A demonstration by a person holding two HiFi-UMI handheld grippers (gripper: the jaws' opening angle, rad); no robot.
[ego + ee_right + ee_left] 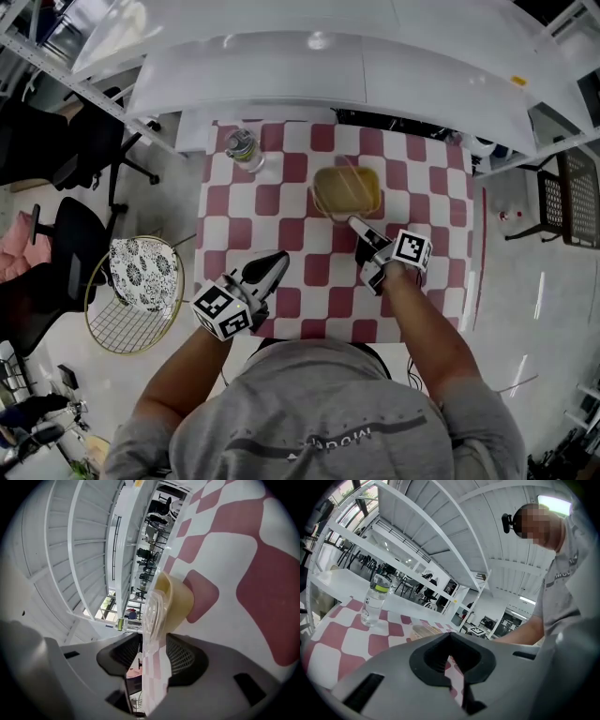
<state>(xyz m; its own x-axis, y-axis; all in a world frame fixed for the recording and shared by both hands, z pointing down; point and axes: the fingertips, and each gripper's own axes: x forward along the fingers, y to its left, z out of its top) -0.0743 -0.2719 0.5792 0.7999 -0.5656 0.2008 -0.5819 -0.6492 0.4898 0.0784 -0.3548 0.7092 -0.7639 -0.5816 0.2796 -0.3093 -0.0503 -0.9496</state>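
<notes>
1. Head view: my right gripper [357, 226] meets the near corner of the yellow container [347, 190]; my left gripper [278, 262] hovers well apart from it.
2. Left gripper view: jaws nearly together and empty, with the bottle [374, 601] ahead-left.
3. Right gripper view: jaws pinch the clear lid [152, 611].

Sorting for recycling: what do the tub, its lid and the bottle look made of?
The tub is probably plastic: matt, pale yellow, slightly translucent. The lid looks like thin clear plastic, glossy with moulded ridges; the checked cloth shows through it. The bottle is likely clear plastic: see-through, with shiny highlights.
</notes>
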